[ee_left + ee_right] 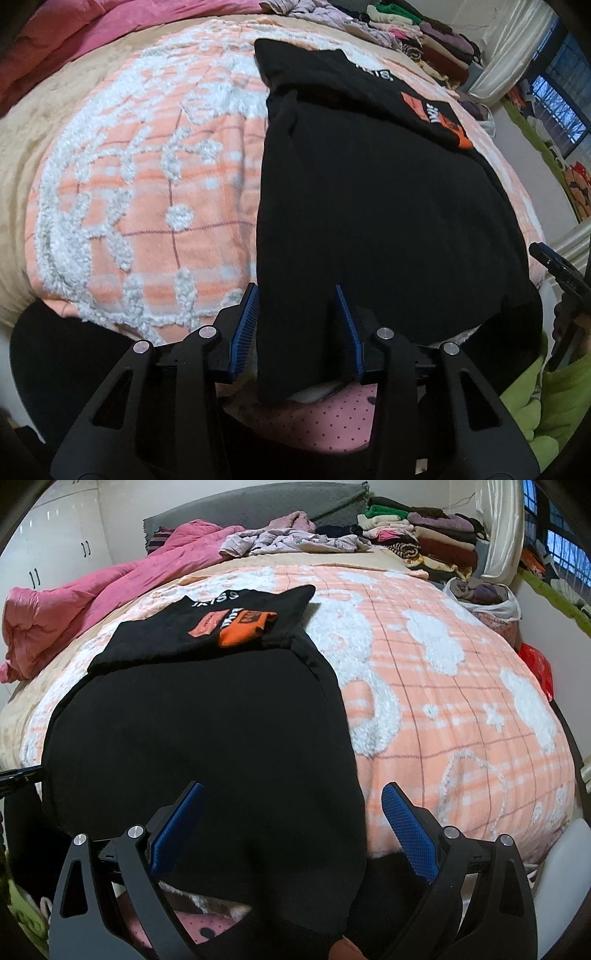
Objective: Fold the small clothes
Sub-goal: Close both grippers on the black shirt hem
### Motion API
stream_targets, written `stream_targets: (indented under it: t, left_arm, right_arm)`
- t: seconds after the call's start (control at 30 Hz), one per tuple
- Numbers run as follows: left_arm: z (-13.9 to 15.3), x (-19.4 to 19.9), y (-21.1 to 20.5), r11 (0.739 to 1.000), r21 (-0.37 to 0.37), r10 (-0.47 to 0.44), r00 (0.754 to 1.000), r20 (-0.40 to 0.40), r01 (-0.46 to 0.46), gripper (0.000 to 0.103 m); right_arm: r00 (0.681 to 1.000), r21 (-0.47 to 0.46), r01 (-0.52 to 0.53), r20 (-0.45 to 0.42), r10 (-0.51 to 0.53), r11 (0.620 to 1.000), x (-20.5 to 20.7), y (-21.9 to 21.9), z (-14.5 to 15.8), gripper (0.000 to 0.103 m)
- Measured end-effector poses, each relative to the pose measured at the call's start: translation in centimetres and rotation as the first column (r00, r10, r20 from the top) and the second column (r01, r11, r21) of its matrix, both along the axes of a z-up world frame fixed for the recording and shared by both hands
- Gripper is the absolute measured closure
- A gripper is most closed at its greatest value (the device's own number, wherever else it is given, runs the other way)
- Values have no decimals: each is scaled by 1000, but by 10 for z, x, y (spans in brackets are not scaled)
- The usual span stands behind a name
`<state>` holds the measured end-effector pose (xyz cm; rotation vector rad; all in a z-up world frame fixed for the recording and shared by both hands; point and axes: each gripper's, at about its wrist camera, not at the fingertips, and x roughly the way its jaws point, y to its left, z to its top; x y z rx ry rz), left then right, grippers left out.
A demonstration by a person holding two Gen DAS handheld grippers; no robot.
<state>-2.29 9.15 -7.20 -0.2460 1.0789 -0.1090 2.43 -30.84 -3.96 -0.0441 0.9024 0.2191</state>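
Observation:
A black garment [369, 203] with orange patches and white lettering lies flat on the pink checked blanket [147, 184], its near hem hanging over the bed edge. My left gripper [297, 291] is open, its blue pads either side of the hem's left corner. In the right wrist view the same garment [203, 731] lies ahead. My right gripper [293, 788] is open with its fingers astride the hem's right corner. Neither gripper pinches the cloth.
A pink quilt [92, 602] is bunched at the far left. Loose lilac clothes [288, 539] and a stack of folded clothes [424, 539] lie at the head of the bed. A white bag [487, 602] sits at the right, by a window.

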Motion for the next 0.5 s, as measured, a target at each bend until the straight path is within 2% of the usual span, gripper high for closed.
stream_targets:
  t: [0.33, 0.4, 0.5]
  left_arm:
    - [-15, -1, -8, 1000, 0, -26, 998, -50, 26, 69]
    - [-15, -1, -7, 1000, -6, -19, 999, -51, 19, 72]
    - [-16, -5, -5, 1000, -23, -19, 998, -61, 17, 74]
  right_arm:
    - [998, 60, 16, -60, -12, 998, -8, -21, -15, 9]
    - [997, 82, 11, -83, -5, 997, -8, -24, -20, 11]
    - [994, 104, -8, -107, 19, 995, -7, -23, -26, 37]
